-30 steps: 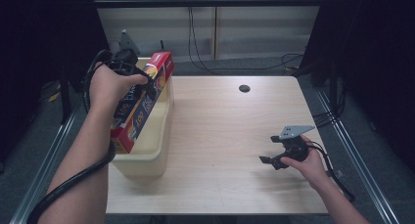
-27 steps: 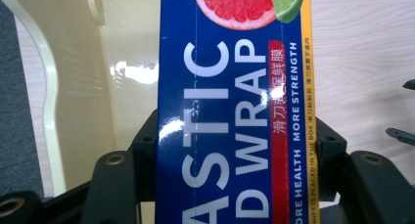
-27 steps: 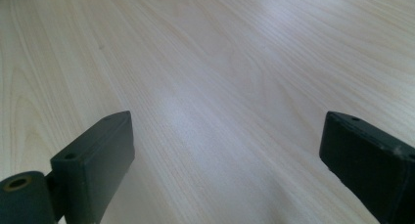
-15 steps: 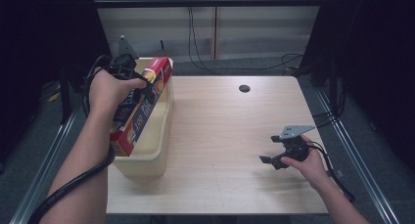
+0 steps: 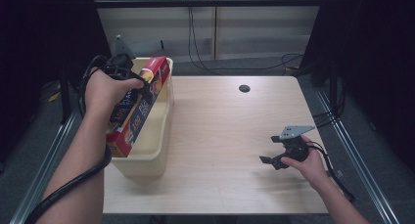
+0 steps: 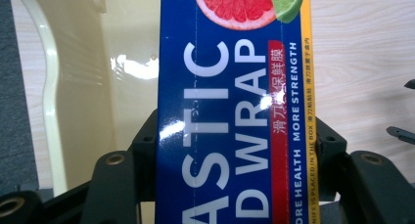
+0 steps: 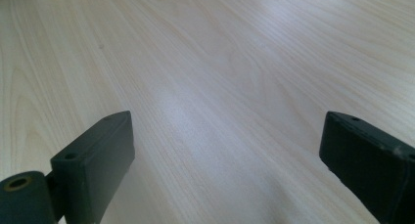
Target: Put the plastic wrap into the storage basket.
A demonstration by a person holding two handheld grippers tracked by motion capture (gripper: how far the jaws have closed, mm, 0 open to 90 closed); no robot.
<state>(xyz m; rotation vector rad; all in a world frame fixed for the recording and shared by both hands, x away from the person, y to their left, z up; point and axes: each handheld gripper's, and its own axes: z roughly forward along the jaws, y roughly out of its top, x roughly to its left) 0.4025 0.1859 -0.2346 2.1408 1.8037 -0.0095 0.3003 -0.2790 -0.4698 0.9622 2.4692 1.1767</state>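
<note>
A long blue and red plastic wrap box [image 5: 139,102] slants over the cream plastic tub [image 5: 161,136] at the table's left. My left gripper [image 5: 128,77] is shut on the box near its upper end, the person's hand wrapped around it. The left gripper view shows the box [image 6: 235,111] clamped between both jaws, with the tub's inside [image 6: 117,72] behind it. My right gripper [image 5: 273,160] rests low over the table at the front right, open, nothing between its jaws. Bare wood [image 7: 220,87] lies ahead of its jaws.
A dark round hole [image 5: 244,88] sits in the wooden table [image 5: 230,131] near its far edge. Cables hang behind the table. Metal rails [image 5: 352,145] run along both sides.
The left hand has tipped and lowered the box a little, its lower end sinking toward the tub. The right gripper has stayed put.
</note>
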